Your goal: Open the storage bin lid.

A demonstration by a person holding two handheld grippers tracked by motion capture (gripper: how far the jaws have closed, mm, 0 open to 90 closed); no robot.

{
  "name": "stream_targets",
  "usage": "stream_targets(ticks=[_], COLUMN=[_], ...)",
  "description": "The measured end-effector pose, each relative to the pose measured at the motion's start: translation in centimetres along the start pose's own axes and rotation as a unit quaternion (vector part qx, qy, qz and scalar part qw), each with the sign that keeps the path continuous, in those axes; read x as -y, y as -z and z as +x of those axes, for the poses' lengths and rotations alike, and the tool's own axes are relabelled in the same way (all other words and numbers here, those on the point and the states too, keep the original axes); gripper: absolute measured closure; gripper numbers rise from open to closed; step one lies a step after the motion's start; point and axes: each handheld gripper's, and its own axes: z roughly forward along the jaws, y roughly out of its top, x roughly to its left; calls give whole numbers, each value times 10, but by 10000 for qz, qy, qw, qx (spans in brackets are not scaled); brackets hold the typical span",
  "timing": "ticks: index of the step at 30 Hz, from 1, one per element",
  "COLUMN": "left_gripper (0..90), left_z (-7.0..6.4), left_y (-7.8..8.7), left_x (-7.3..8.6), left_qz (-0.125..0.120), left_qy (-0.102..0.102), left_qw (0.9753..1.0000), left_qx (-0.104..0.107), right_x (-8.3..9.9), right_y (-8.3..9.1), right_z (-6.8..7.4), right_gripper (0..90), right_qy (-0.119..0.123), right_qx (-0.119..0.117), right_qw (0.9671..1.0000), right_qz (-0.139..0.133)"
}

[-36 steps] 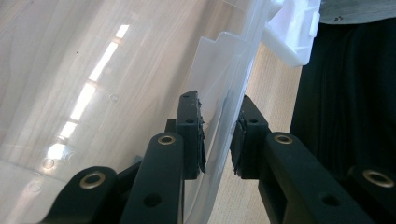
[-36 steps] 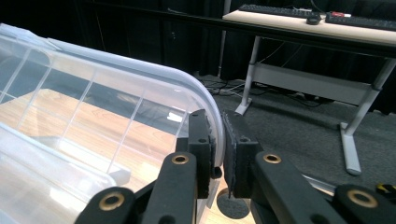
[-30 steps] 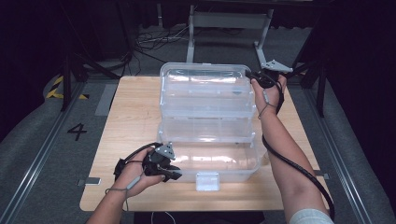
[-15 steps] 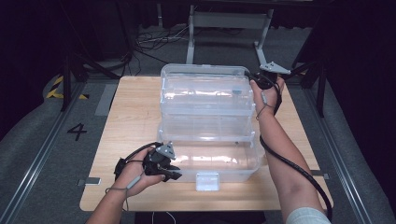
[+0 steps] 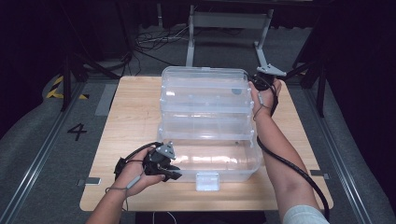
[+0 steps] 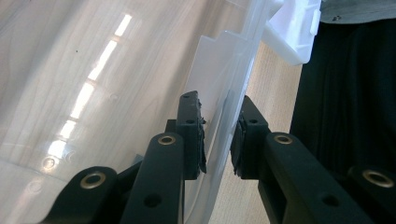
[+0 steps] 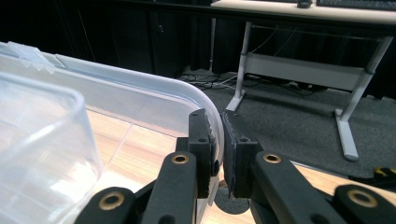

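A large clear plastic box with stepped tiers lies opened out on the wooden table. My left gripper is at the near left corner of the lowest bin. In the left gripper view the left gripper has one jaw on each side of the box wall, pads close on it. My right gripper is at the far right corner of the top tier. In the right gripper view the right gripper is shut on the curved clear rim. A white latch hangs at the near front.
The table's near edge lies just below the box. Grey floor with metal rails and a painted number 4 lies to the left. A grey desk frame and loose cables stand behind the table. A dark garment is close to the left gripper.
The right hand and the far top tier have shifted slightly toward the near side. The left gripper stays put at the near corner.
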Motion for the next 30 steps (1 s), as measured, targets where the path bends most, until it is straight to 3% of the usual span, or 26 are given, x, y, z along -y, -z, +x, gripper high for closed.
stream_targets(ticks=[30], left_gripper=[762], left_z=[0], left_y=[0], left_x=[0], left_qz=[-3], left_qy=[18], left_qw=[10000], left_qx=[17], right_x=[21], right_y=[-17], right_z=[-7], right_gripper=[827], right_qy=[-77], right_qx=[-141], right_qw=[9995], right_qz=[276])
